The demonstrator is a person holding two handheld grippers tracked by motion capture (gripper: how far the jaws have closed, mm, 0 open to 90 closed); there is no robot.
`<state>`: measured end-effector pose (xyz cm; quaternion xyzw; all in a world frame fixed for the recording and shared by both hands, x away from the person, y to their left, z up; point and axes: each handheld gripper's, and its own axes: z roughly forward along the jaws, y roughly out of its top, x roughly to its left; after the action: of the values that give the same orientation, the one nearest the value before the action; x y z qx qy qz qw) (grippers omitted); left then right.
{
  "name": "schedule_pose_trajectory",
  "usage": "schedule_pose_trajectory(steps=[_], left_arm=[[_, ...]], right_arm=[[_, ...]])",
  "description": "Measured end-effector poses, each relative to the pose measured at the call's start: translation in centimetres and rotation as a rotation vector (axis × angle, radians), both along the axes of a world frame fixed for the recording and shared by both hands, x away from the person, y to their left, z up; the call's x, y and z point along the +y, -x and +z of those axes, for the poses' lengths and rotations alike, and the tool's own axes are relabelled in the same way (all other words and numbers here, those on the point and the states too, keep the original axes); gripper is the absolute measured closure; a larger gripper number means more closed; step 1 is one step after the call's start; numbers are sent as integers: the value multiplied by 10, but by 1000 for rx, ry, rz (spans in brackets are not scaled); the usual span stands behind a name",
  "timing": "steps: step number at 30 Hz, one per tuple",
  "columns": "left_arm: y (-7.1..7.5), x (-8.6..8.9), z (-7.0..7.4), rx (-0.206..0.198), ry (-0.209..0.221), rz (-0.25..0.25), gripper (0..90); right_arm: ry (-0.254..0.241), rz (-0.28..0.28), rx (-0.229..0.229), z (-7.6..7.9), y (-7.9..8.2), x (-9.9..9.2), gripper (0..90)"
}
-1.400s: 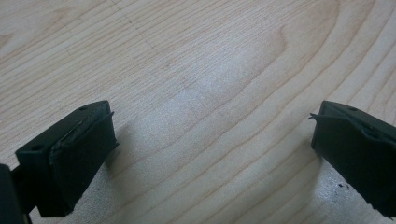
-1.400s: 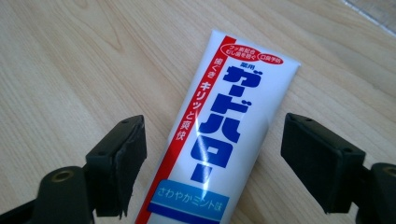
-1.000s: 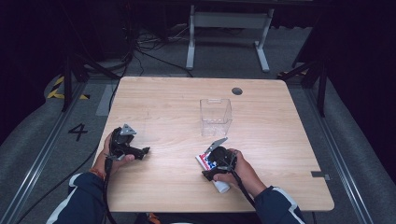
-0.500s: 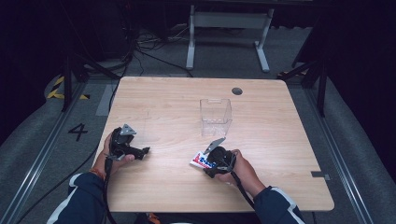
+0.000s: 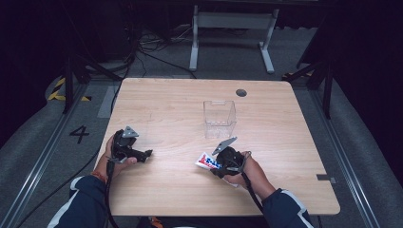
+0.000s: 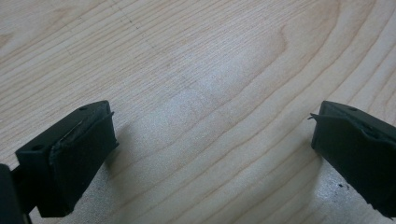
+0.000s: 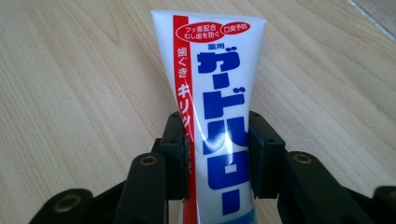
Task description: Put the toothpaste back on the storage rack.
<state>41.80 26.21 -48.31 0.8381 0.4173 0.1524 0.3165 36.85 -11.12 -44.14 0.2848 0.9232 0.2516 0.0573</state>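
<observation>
I count one wooden table (image 5: 285, 180), one clear bin (image 5: 219, 118) near its middle and one toothpaste tube (image 7: 212, 112) — nipped across its width by my right gripper (image 7: 215, 149), long axis running straight out past the jaws, just over the tabletop. The bin lies well beyond that right hand; my left gripper (image 6: 212, 135) sits farther off — jaws spread wide over bare wood, holding nothing.

**Left gripper wide open over bare wood**

The left gripper (image 6: 212, 154) hangs close above the table (image 6: 196, 60), its two black fingers (image 6: 70, 158) spread far apart, one at each lower corner. Between them lies pale wood grain running in slanting bands, each finger casting a soft shadow on the table.
</observation>
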Motion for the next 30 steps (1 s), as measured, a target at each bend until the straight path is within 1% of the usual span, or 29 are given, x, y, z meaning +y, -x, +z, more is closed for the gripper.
schedule_pose_trajectory(steps=[2,3,7,8,11,17,22,25,26,28,30], left_arm=[[0,0,0,0,0,0,2],[0,0,0,0,0,0,2],[0,0,0,0,0,0,1],[0,0,0,0,0,0,1],[0,0,0,0,0,0,1],[0,0,0,0,0,0,2],[0,0,0,0,0,0,1],[0,0,0,0,0,0,1],[0,0,0,-1,0,0,1],[0,0,0,-3,-1,-1,1],[0,0,0,-2,-1,-1,1]], right_arm=[[-16,-1,0,5,1,-4,656],[-33,4,3,8,1,-6,656],[-52,2,-17,16,4,-12,656],[-66,0,-30,20,5,-15,657],[-84,4,-59,29,8,-22,657],[-151,-6,-110,47,12,-37,658],[-188,-26,-137,56,13,-46,658],[-204,-51,-171,61,15,-50,661],[-201,-48,-187,63,15,-51,662],[-214,-58,-198,66,16,-53,663],[-232,-65,-220,69,17,-55,663]])
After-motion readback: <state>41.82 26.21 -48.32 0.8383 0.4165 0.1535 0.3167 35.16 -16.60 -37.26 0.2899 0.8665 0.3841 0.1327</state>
